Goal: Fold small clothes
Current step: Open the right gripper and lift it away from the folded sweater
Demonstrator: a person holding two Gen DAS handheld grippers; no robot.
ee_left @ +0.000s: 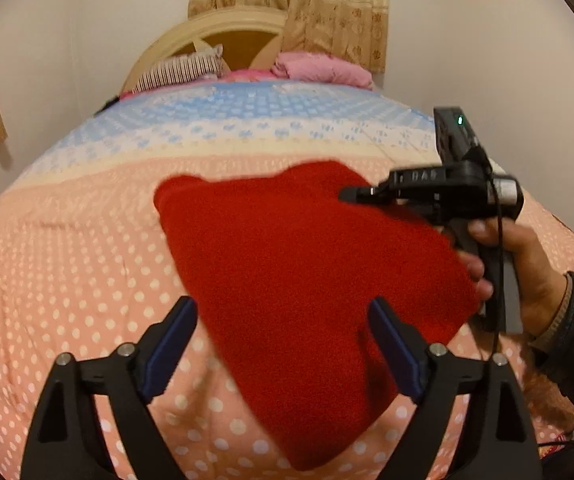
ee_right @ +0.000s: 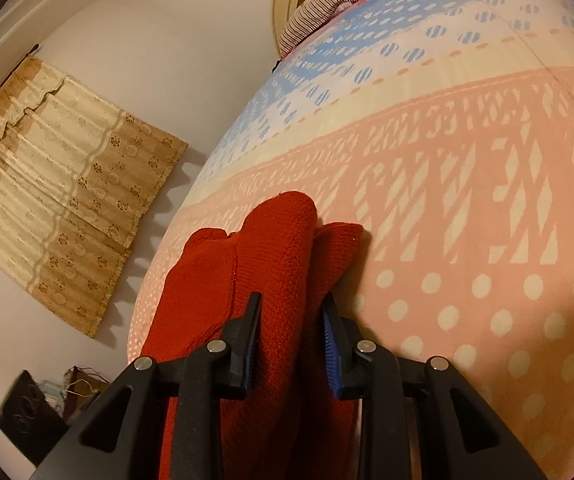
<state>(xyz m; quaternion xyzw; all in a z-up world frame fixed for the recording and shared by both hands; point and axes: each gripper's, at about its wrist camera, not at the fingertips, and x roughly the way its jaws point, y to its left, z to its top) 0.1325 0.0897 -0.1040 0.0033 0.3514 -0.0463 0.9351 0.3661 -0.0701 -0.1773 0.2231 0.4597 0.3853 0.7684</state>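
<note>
The red knit garment (ee_left: 311,280) hung folded over the bed (ee_left: 67,260), bunched between the clenched jaws of the right gripper (ee_right: 291,320). The left gripper (ee_left: 283,344) stood spread wide, grasping nothing. Held by one side only, the fold risked sagging open or landing crooked.

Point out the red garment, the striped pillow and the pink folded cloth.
red garment (ee_left: 287,264): left wrist view, middle of its flat knit.
striped pillow (ee_left: 179,71): left wrist view, centre of its striped face.
pink folded cloth (ee_left: 323,68): left wrist view, top of the pile.
</note>
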